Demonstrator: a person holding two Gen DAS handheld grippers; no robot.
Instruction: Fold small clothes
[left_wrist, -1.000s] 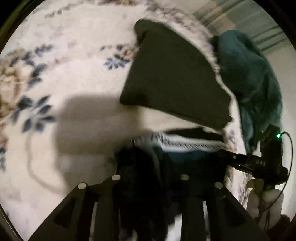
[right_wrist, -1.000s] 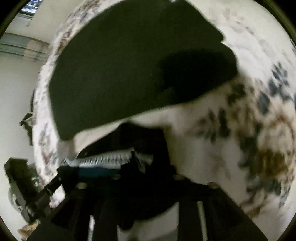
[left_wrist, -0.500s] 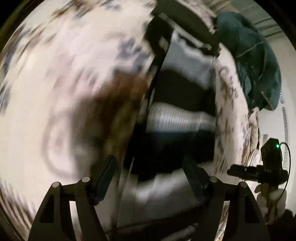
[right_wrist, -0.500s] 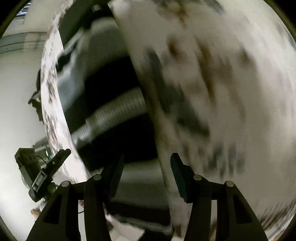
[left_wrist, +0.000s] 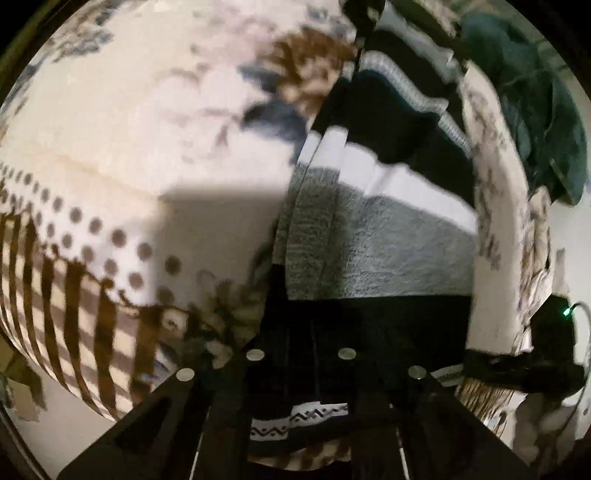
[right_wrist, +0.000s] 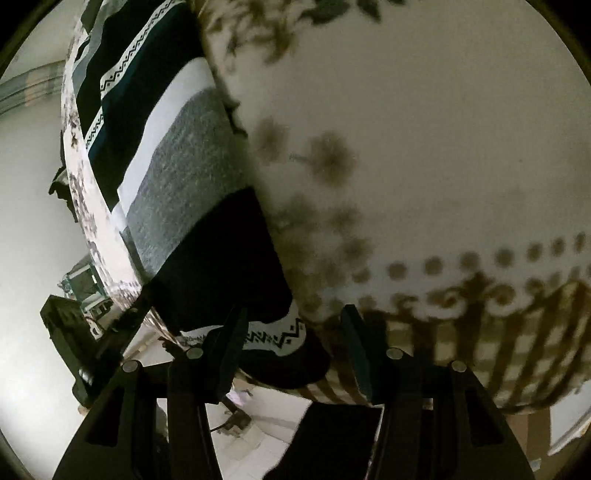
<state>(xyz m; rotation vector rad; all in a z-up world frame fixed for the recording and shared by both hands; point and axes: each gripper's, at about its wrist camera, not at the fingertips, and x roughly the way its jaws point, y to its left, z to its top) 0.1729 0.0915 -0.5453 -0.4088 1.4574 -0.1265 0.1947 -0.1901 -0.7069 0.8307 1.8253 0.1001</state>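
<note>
A striped knit garment (left_wrist: 380, 243), with black, grey and white bands and zigzag trim, lies spread flat on the cream floral cloth (left_wrist: 147, 129). It also shows in the right wrist view (right_wrist: 184, 177). My left gripper (left_wrist: 301, 356) sits over the garment's near black hem; its jaws stand close together and whether they pinch cloth is hidden in the dark. My right gripper (right_wrist: 291, 328) is open, its fingers (right_wrist: 229, 343) straddling the near hem corner with the zigzag trim.
A dark teal garment (left_wrist: 532, 110) lies heaped at the far right edge of the surface. The near edge has brown stripes and dots (right_wrist: 480, 295). A black device with a green light (left_wrist: 554, 354) stands beside the surface.
The bunched garment that both grippers held a second ago now lies spread flat. Both grippers opened and pulled back to its near hem; the left has closed in again.
</note>
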